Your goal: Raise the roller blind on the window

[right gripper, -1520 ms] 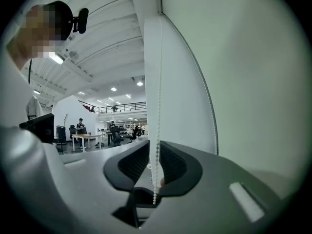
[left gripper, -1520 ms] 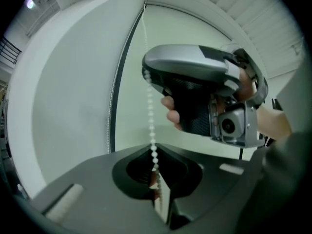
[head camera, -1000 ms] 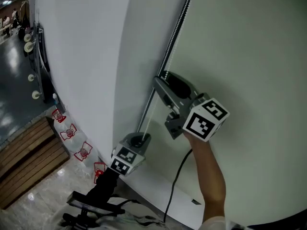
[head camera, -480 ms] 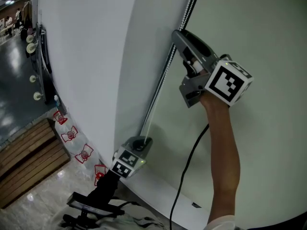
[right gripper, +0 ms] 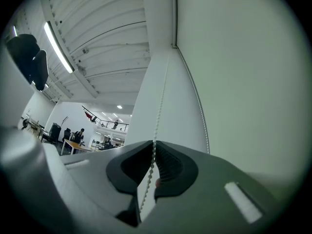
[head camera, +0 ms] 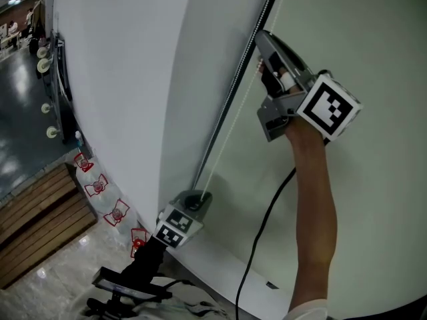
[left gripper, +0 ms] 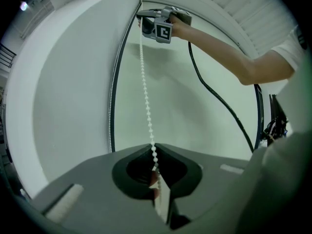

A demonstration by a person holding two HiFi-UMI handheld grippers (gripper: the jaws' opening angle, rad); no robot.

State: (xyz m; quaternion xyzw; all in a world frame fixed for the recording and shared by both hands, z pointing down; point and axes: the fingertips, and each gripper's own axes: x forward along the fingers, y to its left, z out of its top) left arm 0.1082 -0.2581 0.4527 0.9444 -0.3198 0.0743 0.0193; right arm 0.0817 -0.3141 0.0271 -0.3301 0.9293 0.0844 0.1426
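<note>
Up against the window, the roller blind [head camera: 360,39] seems to be down, its pale fabric filling the frame. The right gripper [head camera: 261,49] sits high on the white bead chain [head camera: 227,135]. Its jaws have just been closing and now pinch the chain between them. The left gripper [head camera: 195,197] is clamped on the same strand lower down. Looks like a regrip mid-haul, so I'd guess left lets go next and right pulls straight down. Only the right gripper view shows the chain running to the blind's top. The left gripper view shows it taut between both claws.
</note>
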